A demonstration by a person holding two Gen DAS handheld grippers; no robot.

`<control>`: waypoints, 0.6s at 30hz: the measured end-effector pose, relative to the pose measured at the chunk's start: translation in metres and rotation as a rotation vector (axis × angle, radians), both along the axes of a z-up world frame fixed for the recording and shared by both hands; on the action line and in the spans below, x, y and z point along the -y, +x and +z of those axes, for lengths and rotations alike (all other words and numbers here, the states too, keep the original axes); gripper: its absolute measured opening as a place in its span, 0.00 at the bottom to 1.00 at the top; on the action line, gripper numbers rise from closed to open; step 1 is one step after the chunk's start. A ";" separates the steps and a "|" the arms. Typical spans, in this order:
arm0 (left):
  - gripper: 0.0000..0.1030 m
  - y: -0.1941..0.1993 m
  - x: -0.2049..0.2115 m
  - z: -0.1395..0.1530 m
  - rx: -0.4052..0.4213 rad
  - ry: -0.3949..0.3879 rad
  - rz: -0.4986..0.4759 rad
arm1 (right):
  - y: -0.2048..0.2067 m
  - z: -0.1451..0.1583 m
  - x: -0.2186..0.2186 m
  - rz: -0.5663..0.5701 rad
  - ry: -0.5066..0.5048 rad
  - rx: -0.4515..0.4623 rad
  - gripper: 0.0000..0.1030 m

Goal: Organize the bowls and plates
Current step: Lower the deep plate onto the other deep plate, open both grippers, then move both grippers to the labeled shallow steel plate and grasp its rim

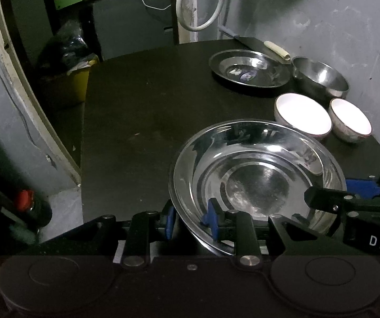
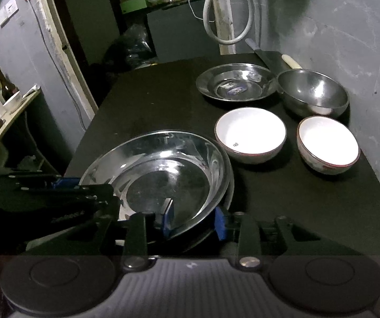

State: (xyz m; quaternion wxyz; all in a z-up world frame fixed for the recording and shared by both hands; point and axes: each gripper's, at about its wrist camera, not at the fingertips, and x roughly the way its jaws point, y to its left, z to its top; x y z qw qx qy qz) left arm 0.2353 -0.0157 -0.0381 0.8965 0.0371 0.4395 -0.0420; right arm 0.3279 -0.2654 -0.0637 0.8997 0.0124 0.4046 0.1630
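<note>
A large steel plate (image 1: 256, 175) sits tilted at the near edge of the black table (image 1: 142, 106); it also shows in the right wrist view (image 2: 163, 169). My left gripper (image 1: 191, 218) is shut on its near left rim. My right gripper (image 2: 195, 222) is shut on its near right rim, and shows in the left wrist view (image 1: 348, 201). Behind stand two white bowls (image 2: 250, 135) (image 2: 327, 144), a steel bowl (image 2: 313, 92) and a second steel plate (image 2: 236, 82).
A cleaver with a pale handle (image 2: 282, 58) lies at the table's back by the grey wall. A white hose (image 2: 224, 13) hangs above. A yellow bin with a dark bag (image 1: 70, 79) stands left of the table. A side shelf holds bottles (image 2: 1, 92).
</note>
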 end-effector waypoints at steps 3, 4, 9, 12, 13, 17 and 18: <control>0.28 0.001 0.001 -0.002 -0.002 0.007 0.001 | -0.001 0.000 -0.003 0.012 -0.021 0.010 0.38; 0.28 0.002 0.001 -0.002 -0.003 0.006 0.002 | -0.001 0.000 -0.004 0.016 -0.026 0.012 0.39; 0.29 0.001 0.002 -0.004 -0.008 0.028 -0.006 | -0.002 0.000 -0.007 0.026 -0.046 0.019 0.43; 0.32 0.002 0.000 -0.004 -0.018 0.020 0.001 | -0.001 0.000 -0.005 0.022 -0.042 0.019 0.44; 0.36 0.002 0.000 -0.004 -0.020 0.018 0.004 | -0.001 0.000 -0.004 0.022 -0.041 0.019 0.45; 0.65 0.002 -0.006 0.000 -0.009 -0.002 0.022 | -0.001 -0.002 -0.002 0.021 -0.040 0.008 0.57; 0.71 0.002 -0.008 0.002 -0.001 -0.009 0.030 | -0.001 -0.003 -0.001 0.021 -0.034 0.005 0.59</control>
